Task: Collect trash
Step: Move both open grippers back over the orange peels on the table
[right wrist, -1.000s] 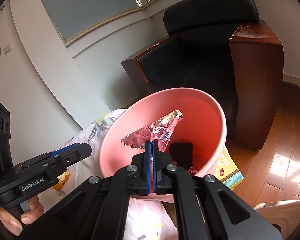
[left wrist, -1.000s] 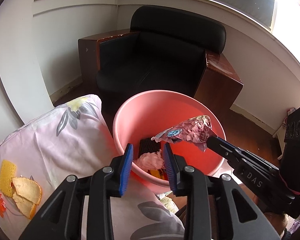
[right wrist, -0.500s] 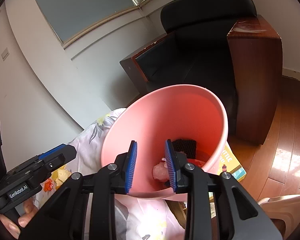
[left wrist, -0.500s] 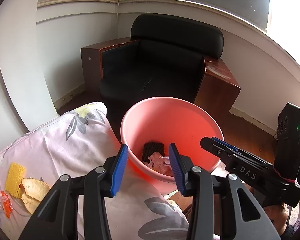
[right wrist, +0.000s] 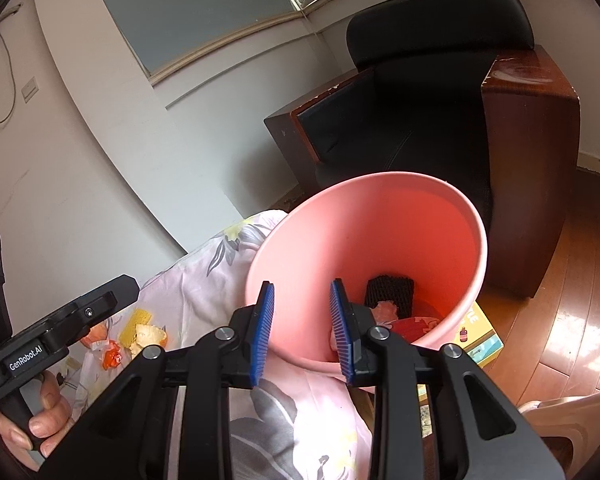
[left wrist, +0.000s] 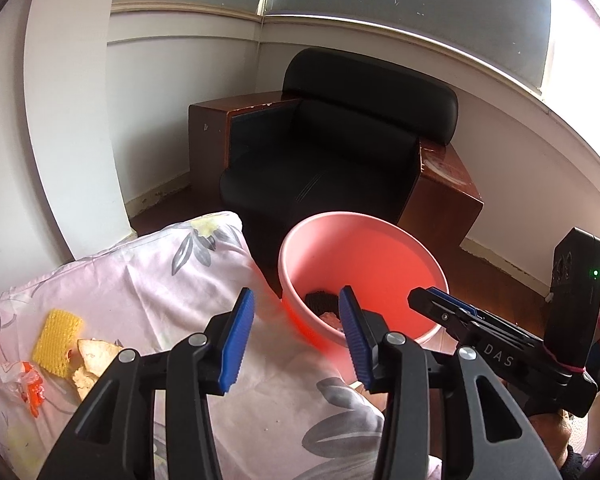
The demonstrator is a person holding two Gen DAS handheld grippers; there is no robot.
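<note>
floral bedsheet (left wrist: 148,280) is carrying leftover scraps (left wrist: 56,340): light, crumbly, best pinched at an edge. left claw (left wrist: 296,336) is spreading empty; right claw (right wrist: 302,328) parted, empty, over pink bin (right wrist: 476,240).

"DAS" in white letters on the black body of the right gripper (left wrist: 416,300), seen from the left wrist view. "GenRobot.AI" in white on the left gripper (right wrist: 128,286) body, right wrist view. Box (right wrist: 482,338) on floor beside the bin shows partial letters "UE", rest hidden.
</note>
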